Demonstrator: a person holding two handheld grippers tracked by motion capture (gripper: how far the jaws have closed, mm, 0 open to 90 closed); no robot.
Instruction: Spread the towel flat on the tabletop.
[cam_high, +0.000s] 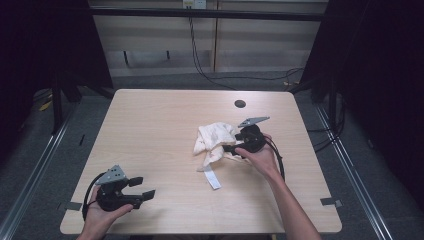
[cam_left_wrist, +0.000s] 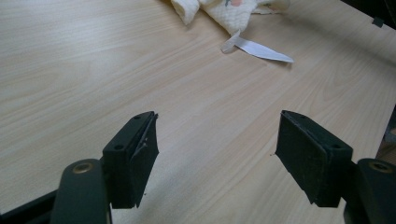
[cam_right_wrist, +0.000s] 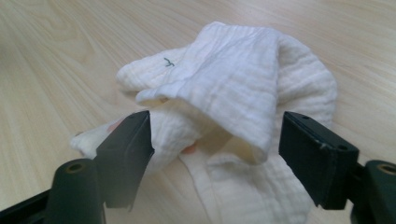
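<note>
A crumpled cream cloth (cam_high: 214, 141) lies right of the table's middle, and a white label strip (cam_high: 212, 179) trails from it toward the front. My right gripper (cam_high: 231, 143) sits at the cloth's right side and points left into it. In the right gripper view the jaws (cam_right_wrist: 217, 123) stand wide apart, with a raised fold of the cloth (cam_right_wrist: 233, 79) between them and neither pad pressing on it. My left gripper (cam_high: 143, 187) rests in a hand near the front left corner, open and holding nothing. In the left gripper view its jaws (cam_left_wrist: 217, 123) frame bare wood, with the cloth (cam_left_wrist: 229, 11) and label (cam_left_wrist: 261, 49) far ahead.
The light wooden table (cam_high: 150, 125) has a dark round hole (cam_high: 240, 104) near its back edge. Tape marks (cam_high: 331, 201) sit at the front corners. Black cables run across the floor behind the table.
</note>
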